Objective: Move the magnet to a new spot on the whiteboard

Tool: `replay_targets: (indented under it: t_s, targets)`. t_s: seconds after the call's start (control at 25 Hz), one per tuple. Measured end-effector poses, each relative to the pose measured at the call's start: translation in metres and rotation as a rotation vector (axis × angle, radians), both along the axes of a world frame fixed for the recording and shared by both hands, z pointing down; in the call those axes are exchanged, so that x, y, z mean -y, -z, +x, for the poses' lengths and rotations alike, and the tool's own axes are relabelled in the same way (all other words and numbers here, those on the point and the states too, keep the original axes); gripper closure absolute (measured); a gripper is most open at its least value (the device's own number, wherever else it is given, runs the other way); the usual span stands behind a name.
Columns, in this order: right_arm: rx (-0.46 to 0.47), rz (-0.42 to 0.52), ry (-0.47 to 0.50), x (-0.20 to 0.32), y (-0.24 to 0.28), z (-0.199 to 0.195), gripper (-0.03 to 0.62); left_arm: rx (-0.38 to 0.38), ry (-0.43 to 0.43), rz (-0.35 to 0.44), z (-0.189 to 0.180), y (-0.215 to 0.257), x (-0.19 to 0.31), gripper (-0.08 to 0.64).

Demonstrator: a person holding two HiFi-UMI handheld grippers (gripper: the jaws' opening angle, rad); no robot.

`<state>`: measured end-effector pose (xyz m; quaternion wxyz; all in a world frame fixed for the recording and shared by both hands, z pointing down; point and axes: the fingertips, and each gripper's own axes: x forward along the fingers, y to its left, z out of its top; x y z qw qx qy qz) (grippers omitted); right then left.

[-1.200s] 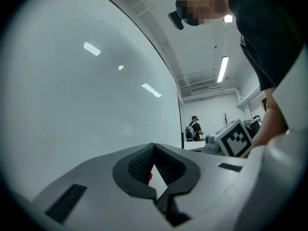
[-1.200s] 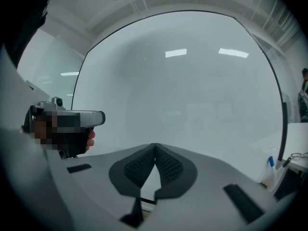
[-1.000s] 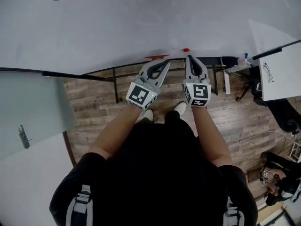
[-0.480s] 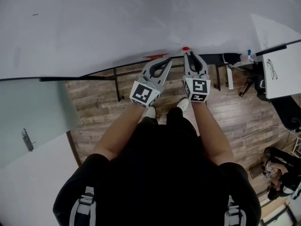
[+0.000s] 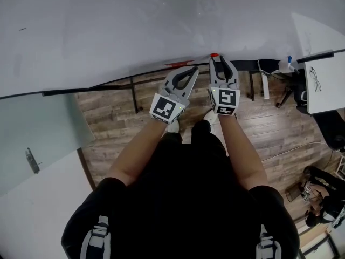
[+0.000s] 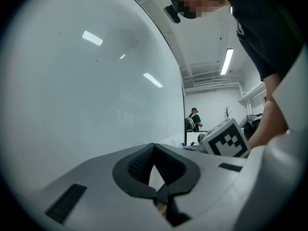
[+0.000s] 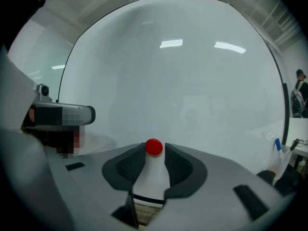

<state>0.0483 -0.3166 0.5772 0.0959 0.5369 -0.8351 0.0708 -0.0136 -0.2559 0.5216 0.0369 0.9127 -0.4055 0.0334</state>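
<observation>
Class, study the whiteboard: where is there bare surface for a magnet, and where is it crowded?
The whiteboard is bare nearly everywhere: the wide stretch above the red magnet and to both its sides is free. It is crowded only near the bottom edge, where the right claw, jaws opening, flanks the magnet and the shut left claw hangs beside it.

Red magnet (image 7: 154,147), white whiteboard (image 5: 135,26), brown wood-plank floor (image 5: 113,117), person's black shirt (image 5: 183,198)
</observation>
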Motion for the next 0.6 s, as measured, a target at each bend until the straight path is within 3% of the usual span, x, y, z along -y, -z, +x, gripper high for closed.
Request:
replay_targets:
  t_s: [0.6]
  targets:
    - [0.036, 0.005, -0.017, 0.0021, -0.0027, -0.0019, 0.460, -0.002, 0.017, -0.038, -0.0070, -0.0062, 0.0024, 0.555]
